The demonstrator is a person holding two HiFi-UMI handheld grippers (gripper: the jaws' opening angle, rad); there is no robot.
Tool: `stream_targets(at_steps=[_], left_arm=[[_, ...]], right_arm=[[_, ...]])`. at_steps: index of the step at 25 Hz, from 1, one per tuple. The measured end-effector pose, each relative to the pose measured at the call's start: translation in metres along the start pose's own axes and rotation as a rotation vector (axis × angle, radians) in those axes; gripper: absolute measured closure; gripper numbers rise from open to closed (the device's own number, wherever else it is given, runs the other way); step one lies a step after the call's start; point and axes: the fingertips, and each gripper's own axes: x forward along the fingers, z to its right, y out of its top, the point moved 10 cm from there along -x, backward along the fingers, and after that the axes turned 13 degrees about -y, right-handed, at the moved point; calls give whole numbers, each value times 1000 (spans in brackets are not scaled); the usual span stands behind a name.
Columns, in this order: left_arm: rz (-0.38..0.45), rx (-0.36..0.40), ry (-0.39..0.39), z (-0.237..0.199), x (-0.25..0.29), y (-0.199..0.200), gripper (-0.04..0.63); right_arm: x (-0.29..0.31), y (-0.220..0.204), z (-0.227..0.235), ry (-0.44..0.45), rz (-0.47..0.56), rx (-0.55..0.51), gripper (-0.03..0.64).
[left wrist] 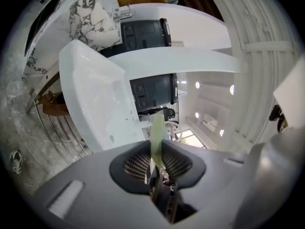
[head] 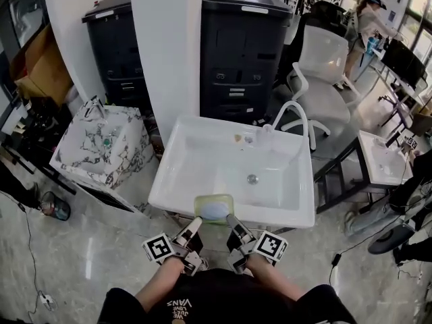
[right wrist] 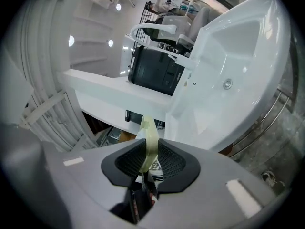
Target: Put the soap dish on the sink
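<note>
At the near rim of the white sink, you held the green soap dish between both grippers, with a pale blue bar of soap lying in it. Your left gripper had its fingers clenched on the dish's left edge. Your right gripper had its fingers clenched on the right edge. Each gripper view showed a thin green rim pinched between the ribbed pads. In the head view the dish sat level and overlapped the sink's front rim; no view showed whether it touched the rim. Inside the basin the drain lay beyond the dish, and the white faucet arched over the back right corner. The sink stood on a metal rack. To its left sat a marble-patterned box. Behind it stood a black cabinet, and a white office chair stood at the back right. A person stood far off at the top right.
</note>
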Motion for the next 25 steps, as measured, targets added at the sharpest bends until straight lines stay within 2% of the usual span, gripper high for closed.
stream_targets(at_steps=[3,7,12,16,19,22,25], left_arm=[[-33,5,-10,-5,-1,17,480],[-41,-10,-24,-11,2,28,480],[-34,-27,15,-24,3,35,480],[-34,-28,10,-30,15,45,480],[-28,-18,-14,-33,29,54,480],[-12,-34,0,-39,43,60,480],[-7,-32,22,-44,54,68,480]], right_arm=[[13,-7,-5,32,27,10,540],[17,-11,-4,-74,41,30,540],[28,-8,-1,-119,35,43,540],[45,4,-1,-76,31,30,540],[57,16,-1,-80,21,26,540],[74,33,-5,-5,16,15,540],[86,45,-6,0,4,15,540]])
